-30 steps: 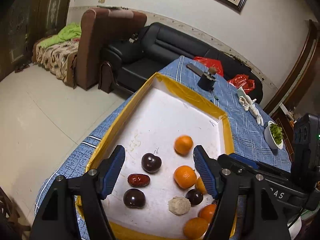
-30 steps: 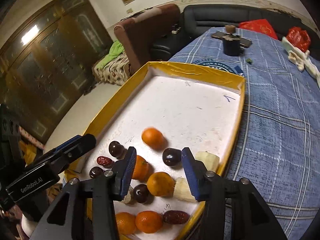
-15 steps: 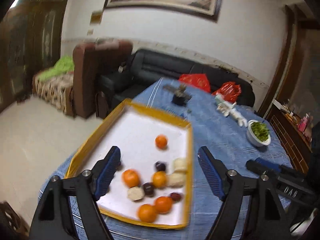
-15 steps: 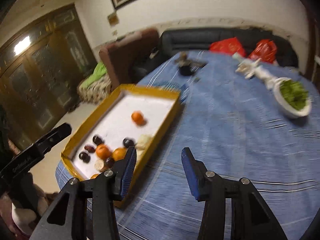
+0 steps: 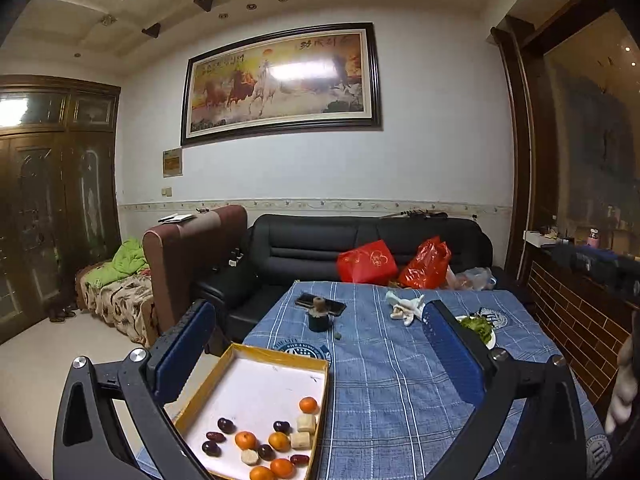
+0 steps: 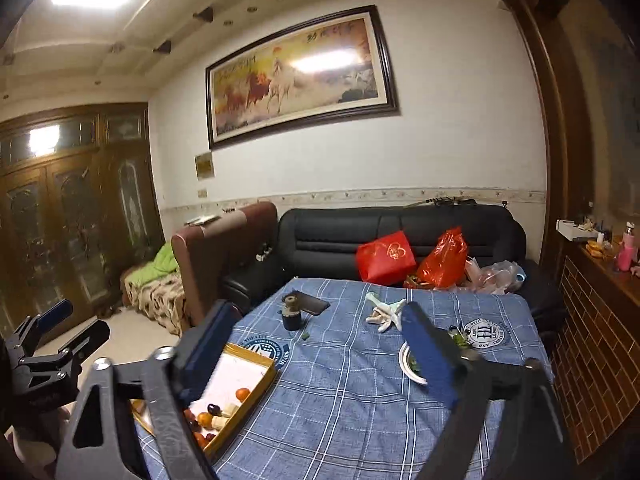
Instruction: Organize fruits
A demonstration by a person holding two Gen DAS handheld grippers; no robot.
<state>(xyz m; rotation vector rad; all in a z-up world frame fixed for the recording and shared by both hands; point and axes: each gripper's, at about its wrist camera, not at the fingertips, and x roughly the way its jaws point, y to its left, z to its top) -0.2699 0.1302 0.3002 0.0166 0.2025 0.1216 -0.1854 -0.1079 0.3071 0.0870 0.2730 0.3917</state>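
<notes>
A yellow-rimmed white tray [image 5: 276,355] lies on the near left of the blue checked table; it also shows in the right wrist view [image 6: 260,380]. In it lie several oranges [image 5: 308,405], dark plums [image 5: 225,425], red dates [image 5: 215,436] and pale fruit chunks [image 5: 306,423], clustered at its near end. My left gripper [image 5: 320,344] is open and empty, held high above the table. My right gripper [image 6: 316,340] is open and empty, also raised well above the table. The left gripper's body [image 6: 44,356] shows at the left edge of the right wrist view.
On the tablecloth [image 5: 384,380] stand a dark cup [image 5: 319,320] by a phone [image 5: 320,301], a white figurine [image 5: 405,307] and a white bowl of greens [image 5: 478,327]. Red bags [image 5: 368,262] sit on the black sofa behind. A hand [image 5: 624,384] is at the right edge.
Both grippers have lifted up and back from just over the tray, so the whole table and room now show. Both stayed open and empty. The fruits have not moved.
</notes>
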